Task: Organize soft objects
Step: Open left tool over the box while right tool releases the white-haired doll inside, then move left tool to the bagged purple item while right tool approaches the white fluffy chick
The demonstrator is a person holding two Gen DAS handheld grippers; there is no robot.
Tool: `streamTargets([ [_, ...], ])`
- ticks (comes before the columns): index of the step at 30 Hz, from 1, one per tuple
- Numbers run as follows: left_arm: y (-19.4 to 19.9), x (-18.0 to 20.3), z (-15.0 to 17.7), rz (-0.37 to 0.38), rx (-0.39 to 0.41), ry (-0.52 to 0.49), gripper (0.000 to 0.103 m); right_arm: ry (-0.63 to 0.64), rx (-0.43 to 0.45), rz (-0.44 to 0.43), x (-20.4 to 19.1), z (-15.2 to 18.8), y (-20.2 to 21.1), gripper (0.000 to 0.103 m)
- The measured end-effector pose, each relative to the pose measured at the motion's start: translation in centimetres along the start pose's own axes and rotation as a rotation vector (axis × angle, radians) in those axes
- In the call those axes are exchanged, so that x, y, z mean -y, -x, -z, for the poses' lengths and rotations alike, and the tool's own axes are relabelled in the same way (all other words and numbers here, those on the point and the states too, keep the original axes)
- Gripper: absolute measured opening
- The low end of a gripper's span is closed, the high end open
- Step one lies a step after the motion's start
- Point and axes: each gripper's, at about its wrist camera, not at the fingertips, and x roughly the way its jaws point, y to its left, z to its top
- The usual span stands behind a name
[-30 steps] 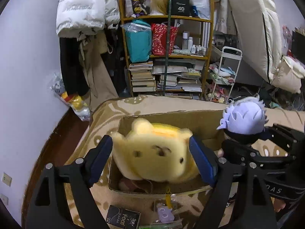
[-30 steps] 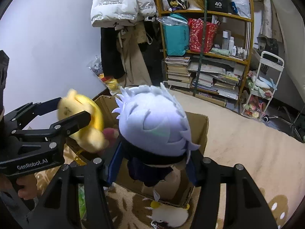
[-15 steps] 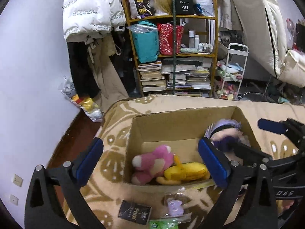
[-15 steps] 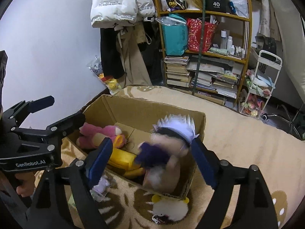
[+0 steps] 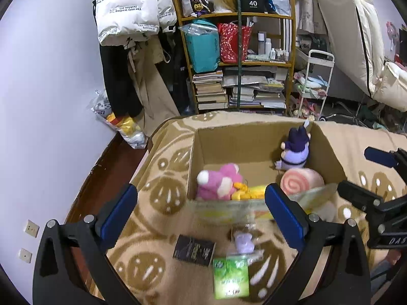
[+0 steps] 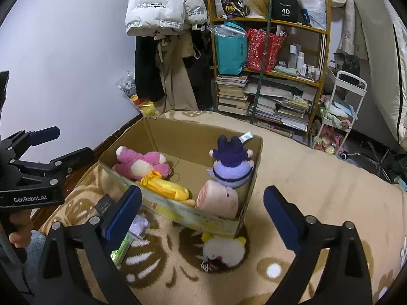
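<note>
An open cardboard box (image 5: pixel 328 150) (image 6: pixel 162 132) sits on a patterned beige blanket. Inside lie a pink plush (image 5: pixel 218 180) (image 6: pixel 140 162), a yellow plush (image 5: pixel 251 192) (image 6: pixel 165 188), a peach roll-shaped plush (image 5: pixel 301 180) (image 6: pixel 218 195) and a lavender-haired doll (image 5: pixel 295 150) (image 6: pixel 231 162) upside down. My left gripper (image 5: pixel 201 211) (image 6: pixel 45 142) is open and empty in front of the box. My right gripper (image 6: pixel 203 213) (image 5: pixel 366 172) is open and empty near the box's front right corner. A white round plush (image 6: pixel 223 250) lies on the blanket outside the box.
A black card box (image 5: pixel 194 246), a small lavender packaged item (image 5: pixel 244 240) and a green packet (image 5: pixel 230 280) lie on the blanket (image 6: pixel 318 178) before the box. A cluttered shelf (image 5: pixel 239 58), hung coats (image 5: pixel 132 10) and a white cart (image 5: pixel 315 81) stand behind.
Both grippers opened and dropped their toys into the box: the yellow plush from the left, the lavender-haired doll from the right. Both grippers then drew back from the box.
</note>
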Motion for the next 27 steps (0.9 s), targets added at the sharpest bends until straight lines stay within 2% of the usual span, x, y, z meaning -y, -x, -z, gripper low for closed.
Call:
streamTargets([
  [13, 1.1, 0.6, 3.6, 0.014, -0.08, -0.01, 0.099, -0.085, -0.043, 0.012, 0.9, 2.3, 1.6, 0.101],
  [18, 0.4, 0.8, 5.0, 0.024, -0.125, 0.002, 0.099, -0.098, -0.069, 0.014, 1.0, 3.1, 1.1, 0.101],
  [27, -1.2, 1.6, 5.4, 0.037, -0.167, -0.019, 0.099, -0.126, -0.111, 0.02, 1.2, 3.7, -0.8, 0.101],
])
